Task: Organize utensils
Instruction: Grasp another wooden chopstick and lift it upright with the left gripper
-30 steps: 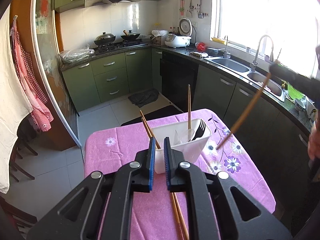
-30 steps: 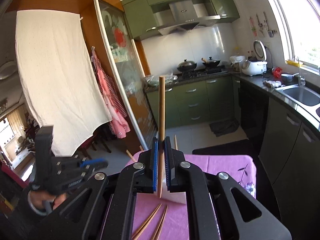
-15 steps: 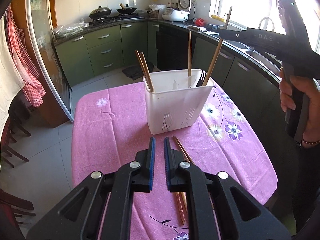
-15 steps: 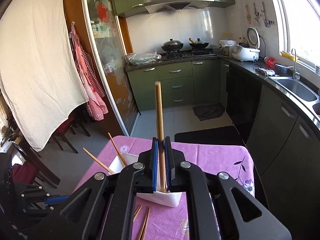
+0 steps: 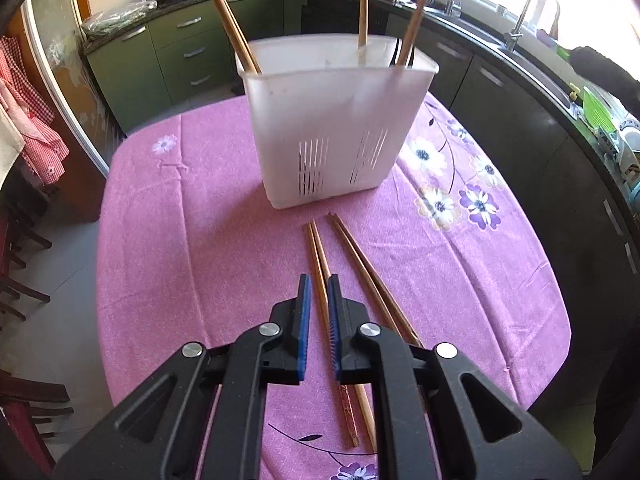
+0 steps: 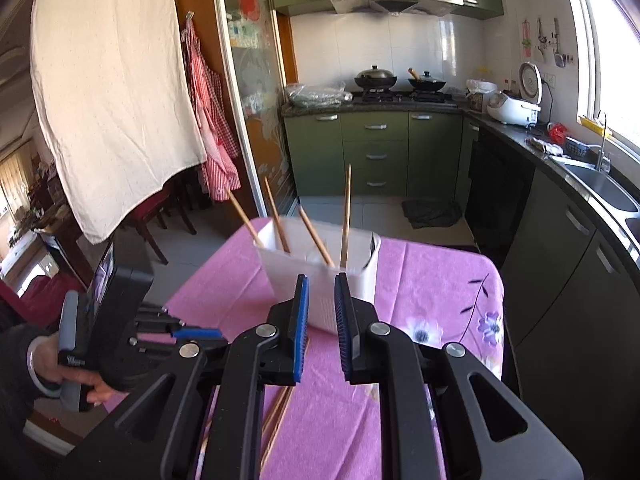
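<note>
Standing slotted white holder [image 5: 336, 128]; left claw [image 5: 318, 284] closed, right claw [image 6: 322, 280] opening, empty.

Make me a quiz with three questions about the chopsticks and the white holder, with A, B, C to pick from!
1. Where do the loose chopsticks lie?
A. In the sink
B. On the pink tablecloth, in front of the white holder
C. On the floor

2. How many standing chopsticks does the right wrist view show in the white holder?
A. Two
B. Seven
C. Four

3. How does the white holder stand?
A. Upright
B. Tipped on its side
C. Upside down

Answers:
1 B: the loose chopsticks lie flat on the pink tablecloth, just in front of the white holder.
2 C: four sticks poke up out of its open top.
3 A: its open top faces up and its base sits on the cloth.
</note>
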Motion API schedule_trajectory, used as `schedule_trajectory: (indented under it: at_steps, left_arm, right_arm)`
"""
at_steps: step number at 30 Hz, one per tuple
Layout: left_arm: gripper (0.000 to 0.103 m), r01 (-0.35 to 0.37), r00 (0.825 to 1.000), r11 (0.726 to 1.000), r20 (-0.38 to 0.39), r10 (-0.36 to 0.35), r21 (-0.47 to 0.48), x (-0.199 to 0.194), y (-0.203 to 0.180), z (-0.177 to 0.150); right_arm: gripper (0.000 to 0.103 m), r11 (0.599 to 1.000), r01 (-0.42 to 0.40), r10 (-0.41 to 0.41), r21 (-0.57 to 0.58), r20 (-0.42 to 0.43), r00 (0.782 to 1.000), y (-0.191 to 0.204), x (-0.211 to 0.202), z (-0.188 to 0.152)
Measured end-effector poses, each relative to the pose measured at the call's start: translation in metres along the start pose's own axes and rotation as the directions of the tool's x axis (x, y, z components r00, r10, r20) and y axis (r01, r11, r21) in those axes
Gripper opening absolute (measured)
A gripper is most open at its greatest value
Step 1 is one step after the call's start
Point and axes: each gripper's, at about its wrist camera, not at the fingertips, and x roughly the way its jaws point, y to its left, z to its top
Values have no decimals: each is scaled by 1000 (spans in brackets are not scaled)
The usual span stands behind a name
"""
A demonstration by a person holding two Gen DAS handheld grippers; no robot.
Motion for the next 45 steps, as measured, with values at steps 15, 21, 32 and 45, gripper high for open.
schedule_trajectory:
  at_steps: [15,21,32,45]
  left_arm:
    - [8,-14,981,997,-195,0,-71,89,10,-3]
    - [8,13,984,997,-175,-26,-75,75,8,4]
    - [8,-23,971,999,-238,17,-23,95,-16,4]
    - [6,-60,966,998,-250,62,15,107,-29,23]
  right_arm:
    - [21,992,-30,53,121,-198,979,-40,54,-103]
    - [21,989,-34,65,143,-217,974,-47,60,-106]
    - [21,988,-42,77,151,-229,970,-49,62,-111]
    - [21,987,-51,88,154,-241,967,-49,64,-113]
